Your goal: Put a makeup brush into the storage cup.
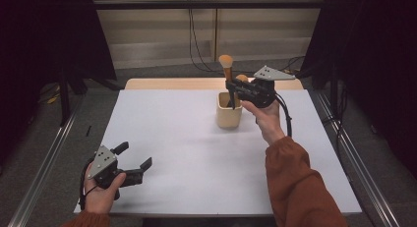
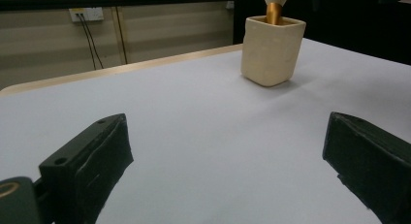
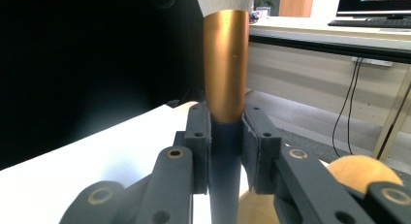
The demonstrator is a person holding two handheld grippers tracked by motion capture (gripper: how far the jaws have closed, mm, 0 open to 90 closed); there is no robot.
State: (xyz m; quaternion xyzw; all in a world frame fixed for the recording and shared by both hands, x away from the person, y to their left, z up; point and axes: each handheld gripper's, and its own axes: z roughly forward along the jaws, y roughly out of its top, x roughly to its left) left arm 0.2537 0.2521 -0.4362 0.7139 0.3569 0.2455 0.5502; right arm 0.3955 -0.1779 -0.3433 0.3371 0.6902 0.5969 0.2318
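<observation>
The left tongs (image 1: 135,164) gape empty over the white table (image 1: 196,158), while the right tongs (image 3: 226,146) clamp a brush (image 3: 226,64).

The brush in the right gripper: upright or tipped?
Upright: the brush stands with bristles up, handle clamped in the right gripper above the cup.

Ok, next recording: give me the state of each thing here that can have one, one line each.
Right gripper: shut on the brush handle, above the cup.
Brush: upright, bristles up, held by its dark handle.
Cup: upright on the table, a second round-topped tool standing inside.
Left gripper: open, nothing between its jaws, near the table's front left corner.
Table: white top, bare around the cup.
</observation>
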